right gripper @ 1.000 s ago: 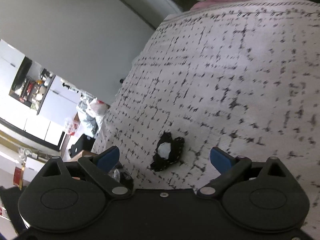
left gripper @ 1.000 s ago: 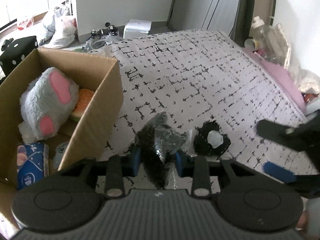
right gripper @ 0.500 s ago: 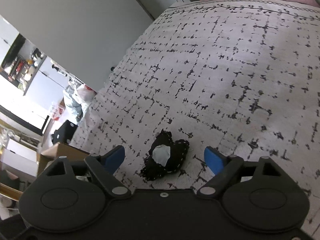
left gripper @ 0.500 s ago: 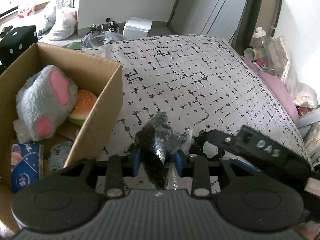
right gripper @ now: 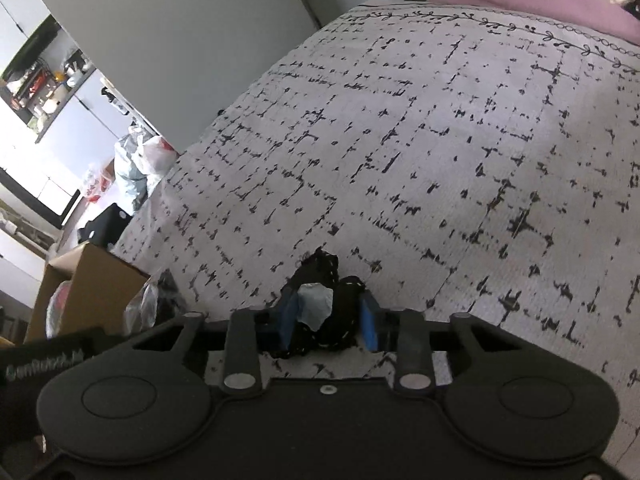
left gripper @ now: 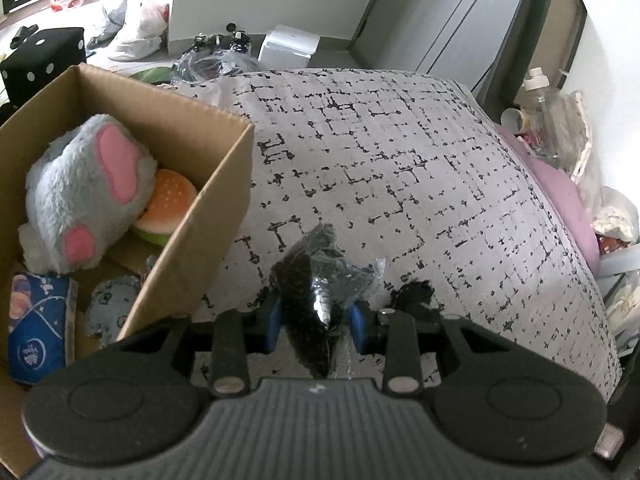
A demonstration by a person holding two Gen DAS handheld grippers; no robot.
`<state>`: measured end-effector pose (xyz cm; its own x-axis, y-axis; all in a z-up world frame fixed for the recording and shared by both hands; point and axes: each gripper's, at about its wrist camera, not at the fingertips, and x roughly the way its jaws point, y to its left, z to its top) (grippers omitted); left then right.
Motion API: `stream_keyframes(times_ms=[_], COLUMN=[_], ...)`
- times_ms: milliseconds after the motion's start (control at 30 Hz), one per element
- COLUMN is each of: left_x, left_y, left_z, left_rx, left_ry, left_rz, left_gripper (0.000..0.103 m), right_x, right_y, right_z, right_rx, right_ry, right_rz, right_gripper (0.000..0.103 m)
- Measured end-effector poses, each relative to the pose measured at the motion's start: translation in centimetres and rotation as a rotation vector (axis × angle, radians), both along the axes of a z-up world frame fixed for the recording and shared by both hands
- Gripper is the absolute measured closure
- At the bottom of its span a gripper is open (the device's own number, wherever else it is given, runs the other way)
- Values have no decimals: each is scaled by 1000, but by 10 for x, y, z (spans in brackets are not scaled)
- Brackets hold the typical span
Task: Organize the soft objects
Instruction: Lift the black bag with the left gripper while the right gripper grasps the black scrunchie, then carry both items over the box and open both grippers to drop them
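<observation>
My left gripper (left gripper: pixel 316 314) is shut on a black bundle in a clear plastic bag (left gripper: pixel 316 264), held just above the patterned bedspread (left gripper: pixel 400 160) beside the cardboard box (left gripper: pixel 224 184). To its right lies a small black fabric piece with a white tag (left gripper: pixel 412 294). In the right wrist view that same black fabric piece (right gripper: pixel 320 268) sits between the blue pads of my right gripper (right gripper: pixel 329 318). The jaws are closing and the pads press against its sides while it rests on the bedspread (right gripper: pixel 440 140).
The open box holds a grey and pink plush (left gripper: pixel 84 196), a burger toy (left gripper: pixel 172 200) and a blue tissue pack (left gripper: pixel 36 336). Bags and a black dotted cube (left gripper: pixel 44 60) stand on the floor beyond. Bottles and clutter line the bed's right side (left gripper: pixel 540 120).
My right gripper came down over the black fabric piece and its wide-open jaws closed in on it. My left gripper kept its hold on the bagged bundle and rolled slightly.
</observation>
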<state>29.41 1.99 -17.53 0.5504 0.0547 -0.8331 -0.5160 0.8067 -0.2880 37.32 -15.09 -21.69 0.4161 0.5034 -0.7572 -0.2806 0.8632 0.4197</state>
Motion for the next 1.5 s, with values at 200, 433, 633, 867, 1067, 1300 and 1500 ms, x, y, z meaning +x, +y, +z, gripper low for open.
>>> stream_keyframes(times_ms=[200,433,633,867,1067,1300,1500], left_x=[-5,-13,-26,-45,-68,-89,-103], left_y=[-3,-4,6,19,34,54,71], left_z=[13,40,67,91,103,105,106], left_rx=[-5,19,32,36,50,56,56], left_ry=[-15,-54,-87,-117,-135,-129,-125], left_rz=[-9,-87,-92,-98,-88,-48,-26], left_gripper=[70,70,70,70,70,70,70], right_x=[-10,-20,-31,-50,-63,-79,-88], right_y=[1,-10,-15,-12,-2,16,32], right_z=[18,44,71,104,126,139,137], right_rx=[-2,3,11,10,32,43,45], right_ry=[-8,-12,-56,-127,-191,-226,-240], right_rz=[5,-45,-55,-51,-31,22,62], right_gripper=[77,77,77,76,76,76,76])
